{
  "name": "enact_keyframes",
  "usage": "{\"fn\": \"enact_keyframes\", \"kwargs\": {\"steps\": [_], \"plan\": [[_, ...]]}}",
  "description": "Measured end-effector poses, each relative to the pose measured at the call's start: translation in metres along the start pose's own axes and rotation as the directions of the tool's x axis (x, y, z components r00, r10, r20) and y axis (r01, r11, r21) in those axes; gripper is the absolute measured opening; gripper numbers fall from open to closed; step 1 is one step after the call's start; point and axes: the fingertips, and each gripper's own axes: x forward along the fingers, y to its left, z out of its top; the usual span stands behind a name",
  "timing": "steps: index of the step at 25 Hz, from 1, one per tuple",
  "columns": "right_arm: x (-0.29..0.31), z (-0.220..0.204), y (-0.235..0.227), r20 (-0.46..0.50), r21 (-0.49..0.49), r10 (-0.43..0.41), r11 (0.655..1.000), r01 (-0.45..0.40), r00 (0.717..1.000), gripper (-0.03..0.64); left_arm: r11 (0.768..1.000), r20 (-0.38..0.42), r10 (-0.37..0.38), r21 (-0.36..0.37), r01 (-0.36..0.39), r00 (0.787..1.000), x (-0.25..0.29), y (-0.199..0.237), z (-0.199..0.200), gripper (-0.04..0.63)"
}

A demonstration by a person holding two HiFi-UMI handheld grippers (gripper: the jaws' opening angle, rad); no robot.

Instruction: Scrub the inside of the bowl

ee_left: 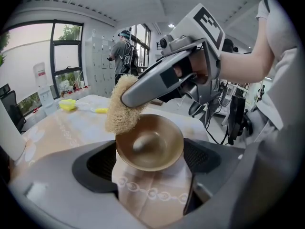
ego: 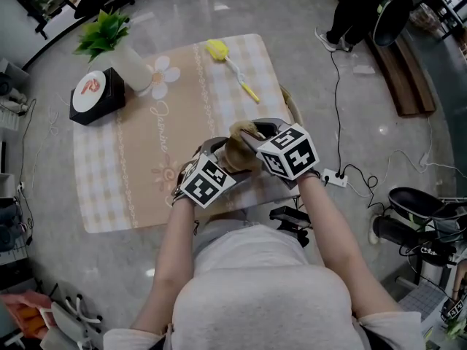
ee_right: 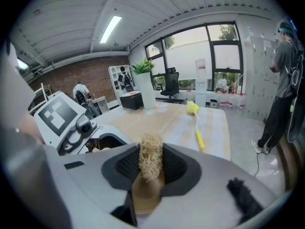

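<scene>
Bowl (ee_left: 150,144) sits pinched between the left gripper's (ee_left: 151,161) wide jaws over the table's (ego: 146,159) near edge. The scrubber (ee_left: 119,111), squeezed in the right gripper (ee_right: 150,171), touches the rim, just beside the hollow.

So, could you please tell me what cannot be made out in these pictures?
- Head view: the left gripper and right gripper hide most of the bowl.
- Right gripper view: the scrubber and the jaws cover most of the bowl.
- Head view: the black box's lid print is too small to read.
</scene>
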Motion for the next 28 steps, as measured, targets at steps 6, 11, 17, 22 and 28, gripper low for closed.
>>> {"fn": "enact_keyframes", "kwargs": {"steps": [6,11,17,22,28], "plan": [[-0.013,-0.003,-0.015,0.0,0.02,-0.038,0.999,0.038,0.999,0.1,1.0,-0.007,-0.005,0.0,0.005,1.0,0.0,0.001,0.0,0.453],[-0.026,-0.013,-0.023,-0.001,0.05,-0.06,0.997,0.06,0.998,0.1,1.0,-0.012,-0.004,0.001,0.004,1.0,0.0,0.001,0.0,0.453],[-0.04,-0.024,-0.024,-0.015,0.053,-0.076,0.996,0.077,0.997,0.1,1.0,-0.019,-0.006,-0.002,0.006,1.0,0.0,0.001,0.0,0.453],[-0.054,-0.036,-0.019,-0.049,0.041,-0.068,0.997,0.07,0.996,0.1,1.0,-0.019,-0.008,-0.002,0.008,1.0,0.0,0.0,0.0,0.453],[-0.062,-0.05,-0.003,-0.091,0.037,-0.032,0.999,0.036,0.995,0.1,1.0,-0.017,-0.009,-0.001,0.009,1.0,0.0,0.001,0.0,0.453]]}}
